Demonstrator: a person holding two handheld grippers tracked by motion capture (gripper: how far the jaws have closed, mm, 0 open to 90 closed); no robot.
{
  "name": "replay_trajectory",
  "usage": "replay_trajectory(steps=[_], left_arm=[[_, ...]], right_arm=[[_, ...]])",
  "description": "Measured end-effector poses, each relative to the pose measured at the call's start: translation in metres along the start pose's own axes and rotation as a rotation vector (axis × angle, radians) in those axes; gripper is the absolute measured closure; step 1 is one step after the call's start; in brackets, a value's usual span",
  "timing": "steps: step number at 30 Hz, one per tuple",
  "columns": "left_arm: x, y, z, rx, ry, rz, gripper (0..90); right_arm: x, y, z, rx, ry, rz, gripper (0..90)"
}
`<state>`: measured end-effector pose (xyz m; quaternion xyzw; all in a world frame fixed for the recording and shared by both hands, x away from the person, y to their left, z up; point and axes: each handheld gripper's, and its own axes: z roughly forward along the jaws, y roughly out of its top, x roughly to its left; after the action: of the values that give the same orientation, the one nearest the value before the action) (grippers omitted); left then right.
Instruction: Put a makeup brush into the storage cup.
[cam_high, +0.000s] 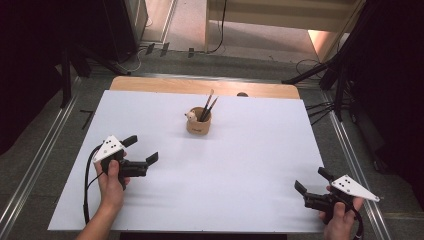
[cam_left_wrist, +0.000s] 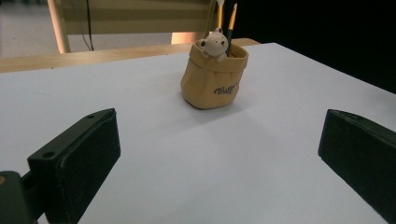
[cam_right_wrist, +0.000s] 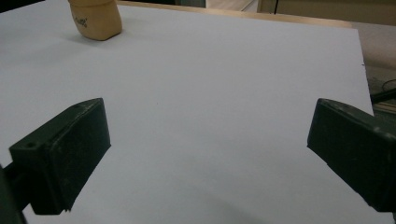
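Tan pen holder upright at desk centre, toward 12 o'clock. Bear figure on rim and script lettering legible in left gripper view. Left gripper at 8 o'clock, right gripper at 4 o'clock: hand-held, jaws apart, empty.

— What fills the middle of the frame?
— A table with a wooden top, its bare edge showing along the back; a white sheet covers the rest.
— And around it?
— Grey floor, with metal rails running down the left and right sides. Black stands and cables sit at the upper right. A bright patch of light falls at the top.
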<state>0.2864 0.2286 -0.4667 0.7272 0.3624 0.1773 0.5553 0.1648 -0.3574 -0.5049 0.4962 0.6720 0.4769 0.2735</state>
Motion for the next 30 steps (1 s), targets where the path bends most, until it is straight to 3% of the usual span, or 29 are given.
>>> replay_trajectory(steps=[8, 18, 30], left_arm=[[0.004, -0.005, -0.018, -0.019, -0.004, -0.023, 0.0], [0.011, -0.012, -0.045, -0.014, 0.045, 0.011, 0.0], [0.024, -0.025, -0.077, -0.019, 0.102, -0.001, 0.0]], right_arm=[[0.0, 0.0, 0.0, 0.0, 0.002, -0.001, 0.0], [-0.001, 0.0, -0.001, -0.001, 0.0, 0.002, 0.0], [0.0, 0.0, 0.001, 0.0, 0.002, -0.002, 0.0]])
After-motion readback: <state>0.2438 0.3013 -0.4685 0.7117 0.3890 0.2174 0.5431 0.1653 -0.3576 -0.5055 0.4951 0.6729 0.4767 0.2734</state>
